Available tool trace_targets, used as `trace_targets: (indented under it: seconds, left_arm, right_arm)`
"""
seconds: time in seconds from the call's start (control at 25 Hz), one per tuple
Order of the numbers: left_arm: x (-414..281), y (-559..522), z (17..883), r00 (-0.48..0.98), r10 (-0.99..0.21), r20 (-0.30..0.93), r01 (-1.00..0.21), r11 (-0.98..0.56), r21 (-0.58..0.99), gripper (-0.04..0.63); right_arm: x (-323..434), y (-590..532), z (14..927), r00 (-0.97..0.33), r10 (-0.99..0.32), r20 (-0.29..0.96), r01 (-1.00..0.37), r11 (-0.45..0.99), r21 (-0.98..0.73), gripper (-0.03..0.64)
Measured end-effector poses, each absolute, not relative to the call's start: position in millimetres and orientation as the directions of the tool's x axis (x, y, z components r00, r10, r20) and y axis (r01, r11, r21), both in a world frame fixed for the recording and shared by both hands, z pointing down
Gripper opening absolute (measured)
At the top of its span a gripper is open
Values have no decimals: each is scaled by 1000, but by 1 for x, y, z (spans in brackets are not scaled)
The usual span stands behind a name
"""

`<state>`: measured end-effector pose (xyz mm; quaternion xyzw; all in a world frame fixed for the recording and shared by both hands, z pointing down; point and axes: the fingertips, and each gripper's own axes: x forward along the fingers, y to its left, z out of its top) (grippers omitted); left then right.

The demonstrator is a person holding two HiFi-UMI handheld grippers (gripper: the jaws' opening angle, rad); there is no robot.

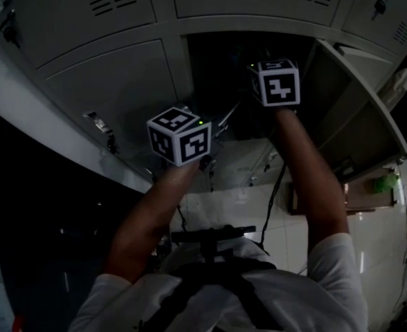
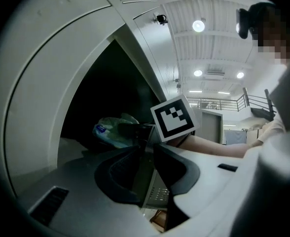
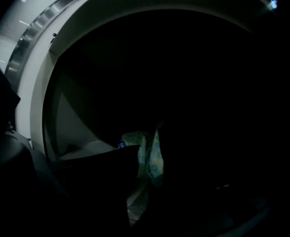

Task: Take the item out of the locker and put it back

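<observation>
Pale green and crinkly, a bag (image 2: 110, 131) with a blue patch is sitting pinched between the nearly closed jaws of the right gripper (image 3: 150, 148), which a person is holding out at the mouth of an open locker (image 1: 187, 61). Ahead of those jaws the compartment is lying in deep shadow. Below them and to their left its pale floor (image 3: 81, 152) is catching a little light, and whether the bag is touching that floor cannot be told. Off to the right of the same jaws, the locker's grey door (image 1: 359, 106) is standing swung wide.

The left gripper (image 2: 147, 176) is hovering level beside the opening, its dark jaws standing apart and gripping nothing. A grey slotted panel (image 2: 157, 194) is showing through the gap between them. Just above and beyond their tips, the right gripper's black-and-white marker cube (image 2: 173, 117) is facing the camera, with the bag to its left. The person's bare forearm (image 2: 214, 144) is stretching away to the cube's right.

From above, both arms are reaching forward out of white sleeves (image 1: 338, 268), with closed doors (image 1: 106, 81) flanking the open compartment. Round ceiling lights (image 2: 198, 25) are glowing high above the left jaws.
</observation>
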<state>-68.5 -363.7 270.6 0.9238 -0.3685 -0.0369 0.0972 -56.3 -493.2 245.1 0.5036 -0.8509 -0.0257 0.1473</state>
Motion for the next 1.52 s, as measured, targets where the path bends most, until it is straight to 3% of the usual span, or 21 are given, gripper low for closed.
trace_targets:
  seconds: [0.72, 1.12, 1.52]
  left_arm:
    - [-62, -367, 291, 745, -666, 32, -652, -718, 243, 94]
    - [-60, -359, 287, 750, -661, 20, -645, -725, 240, 94]
    - [-64, -349, 284, 741, -672, 15, -659, -721, 216, 94]
  right_arm:
    - [-89, -539, 276, -430, -849, 306, -847, 497, 189, 31]
    - [-86, -535, 266, -431, -860, 273, -851, 488, 195, 161]
    - [-82, -523, 251, -434, -869, 238, -855, 480, 195, 194]
